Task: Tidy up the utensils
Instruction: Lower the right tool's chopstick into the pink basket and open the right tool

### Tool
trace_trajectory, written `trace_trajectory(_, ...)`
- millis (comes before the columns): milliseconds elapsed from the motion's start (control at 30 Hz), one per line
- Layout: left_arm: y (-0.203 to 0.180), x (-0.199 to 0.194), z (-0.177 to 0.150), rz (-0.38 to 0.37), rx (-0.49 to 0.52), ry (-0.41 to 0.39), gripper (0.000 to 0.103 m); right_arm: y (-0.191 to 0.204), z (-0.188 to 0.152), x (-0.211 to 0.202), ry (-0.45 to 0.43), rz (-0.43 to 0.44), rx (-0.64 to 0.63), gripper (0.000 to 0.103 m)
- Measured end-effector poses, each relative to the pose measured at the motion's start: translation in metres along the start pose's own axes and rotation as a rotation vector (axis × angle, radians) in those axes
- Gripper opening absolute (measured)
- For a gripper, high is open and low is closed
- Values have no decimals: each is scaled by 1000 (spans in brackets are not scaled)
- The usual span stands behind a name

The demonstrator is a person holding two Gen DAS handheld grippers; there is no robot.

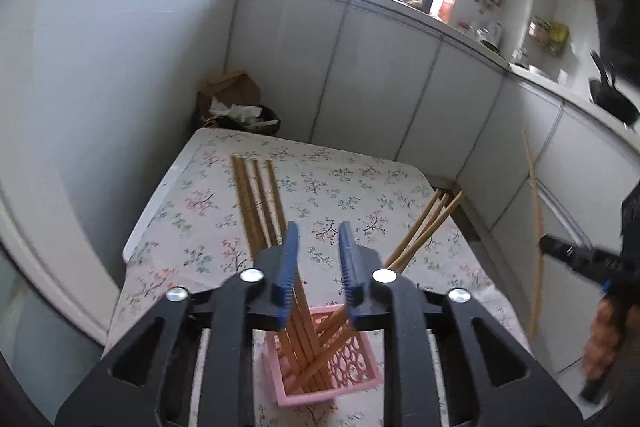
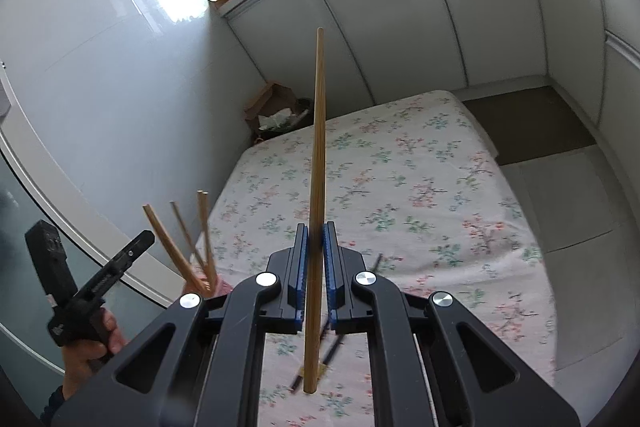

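Note:
A pink lattice holder stands on the floral-cloth table with several wooden chopsticks leaning out of it. My left gripper is open and empty just above the holder, blue pads apart. My right gripper is shut on one wooden chopstick, held upright above the table. That chopstick and the right gripper also show at the right of the left wrist view. The holder's chopsticks appear at the left of the right wrist view. A dark chopstick lies on the cloth below the right gripper.
White cabinets run behind and right of the table. A bin with paper and a cardboard box sits in the corner beyond the table. A black pan rests on the counter at right. A grey wall is at left.

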State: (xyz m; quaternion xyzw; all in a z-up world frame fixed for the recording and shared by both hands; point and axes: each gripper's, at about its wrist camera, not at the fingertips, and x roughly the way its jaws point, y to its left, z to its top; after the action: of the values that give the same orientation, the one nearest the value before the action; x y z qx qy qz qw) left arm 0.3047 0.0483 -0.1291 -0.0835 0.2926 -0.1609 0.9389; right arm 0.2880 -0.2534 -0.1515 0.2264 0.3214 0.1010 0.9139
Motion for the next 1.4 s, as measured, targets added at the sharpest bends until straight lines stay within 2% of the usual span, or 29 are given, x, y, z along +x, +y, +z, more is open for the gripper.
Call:
trace_trajectory(33, 0, -5, 3, -8, -16, -3, 25, 4, -2, 1, -17, 5, 7, 8)
trace_trajectory(67, 2, -11, 6, -9, -35, -8, 32, 8, -4, 3, -33, 15, 16, 8)
trace_trajectory(100, 1, -15, 9, -3, -47, -10, 44, 13, -7, 5, -55, 33, 35, 8)
trace_trajectory(167, 5, -21, 15, 7, -88, -10, 59, 24, -12, 10, -81, 59, 61, 8)
trace_trajectory(300, 21, -20, 22, 17, -187, 35, 66, 52, -25, 26, -141, 61, 60, 8)
trace_trajectory(400, 34, -17, 22, 19, -251, 72, 67, 69, -33, 37, -189, 76, 69, 8)
trace_trajectory(567, 50, -17, 24, 39, -289, 94, 69, 96, -46, 56, -264, 110, 104, 8)
trace_trajectory(700, 58, -20, 26, 24, -329, 101, 71, 117, -65, 73, -316, 63, 64, 8)
trace_trajectory(833, 61, -22, 27, 33, -324, 103, 71, 133, -81, 78, -345, 30, 7, 8)
trace_trajectory(1167, 58, -23, 28, 27, -310, 102, 71, 141, -110, 92, -358, -32, -75, 8)
trace_trajectory(1300, 54, -25, 29, 52, -278, 93, 71, 139, -118, 98, -353, -65, -105, 9)
trace_trajectory(1400, 52, -25, 29, 48, -276, 93, 71, 131, -113, 97, -346, -48, -62, 8)
